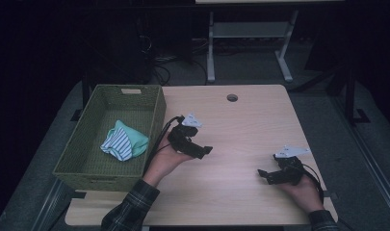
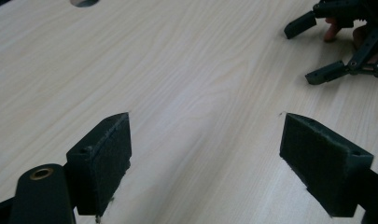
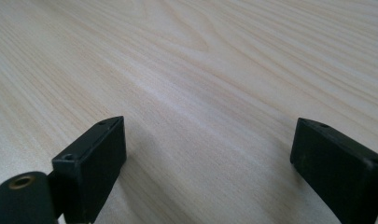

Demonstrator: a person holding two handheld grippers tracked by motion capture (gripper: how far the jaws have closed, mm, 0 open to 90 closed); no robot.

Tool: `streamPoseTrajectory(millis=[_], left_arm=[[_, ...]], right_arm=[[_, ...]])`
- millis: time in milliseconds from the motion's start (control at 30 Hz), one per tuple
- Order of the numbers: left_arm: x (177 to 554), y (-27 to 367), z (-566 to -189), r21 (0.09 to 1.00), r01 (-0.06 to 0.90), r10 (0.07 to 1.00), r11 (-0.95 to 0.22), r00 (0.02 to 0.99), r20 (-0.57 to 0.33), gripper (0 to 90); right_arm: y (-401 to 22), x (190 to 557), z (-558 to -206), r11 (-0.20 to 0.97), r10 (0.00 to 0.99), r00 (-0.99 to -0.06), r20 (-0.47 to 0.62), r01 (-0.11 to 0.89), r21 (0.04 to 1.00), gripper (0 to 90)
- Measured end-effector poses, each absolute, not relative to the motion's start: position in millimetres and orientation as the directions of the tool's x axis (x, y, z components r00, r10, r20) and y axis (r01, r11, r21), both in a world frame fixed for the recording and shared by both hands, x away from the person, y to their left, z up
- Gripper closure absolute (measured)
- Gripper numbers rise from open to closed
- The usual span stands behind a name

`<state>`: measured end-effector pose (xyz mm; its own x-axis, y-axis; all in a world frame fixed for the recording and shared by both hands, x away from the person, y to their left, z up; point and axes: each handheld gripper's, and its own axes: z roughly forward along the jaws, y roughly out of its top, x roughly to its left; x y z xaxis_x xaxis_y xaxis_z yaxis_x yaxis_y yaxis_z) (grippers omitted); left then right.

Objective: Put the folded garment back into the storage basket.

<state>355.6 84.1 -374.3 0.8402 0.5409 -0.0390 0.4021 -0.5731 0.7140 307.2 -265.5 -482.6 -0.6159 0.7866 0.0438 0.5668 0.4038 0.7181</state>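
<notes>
On the table (image 1: 240, 130), near its centre, the left gripper (image 1: 205, 151) is held with its jaws spread wide and nothing between them, pointing toward four o'clock. At about five o'clock from it, well apart, the right gripper (image 1: 263, 174) is seen, also wide open and empty. A folded striped cloth (image 1: 123, 140) lies in the green basket (image 1: 82, 144), at nine o'clock from the left gripper.

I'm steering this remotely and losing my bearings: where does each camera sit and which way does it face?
High view: above the person's side, looking forward and down on the table, basket, both forearms and grippers.
Left gripper view: rides the left gripper, looking across the table; its open jaws show.
Right gripper view: rides the right gripper, low over bare wood; open jaws show.
Shared: high and left gripper views both show the right gripper and the table's hole.
</notes>
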Motion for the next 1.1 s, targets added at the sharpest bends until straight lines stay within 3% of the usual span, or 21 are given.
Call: streamPoseTrajectory(millis=[1100], left_arm=[[358.5,66.8,-467.0,0.656,0.419,0.553,-0.628,0.833,-0.002,15.8]], right_arm=[[-265.4,307.1,-482.5,0.404,0.787,-0.616,0.044,0.567,0.717,9.8]])
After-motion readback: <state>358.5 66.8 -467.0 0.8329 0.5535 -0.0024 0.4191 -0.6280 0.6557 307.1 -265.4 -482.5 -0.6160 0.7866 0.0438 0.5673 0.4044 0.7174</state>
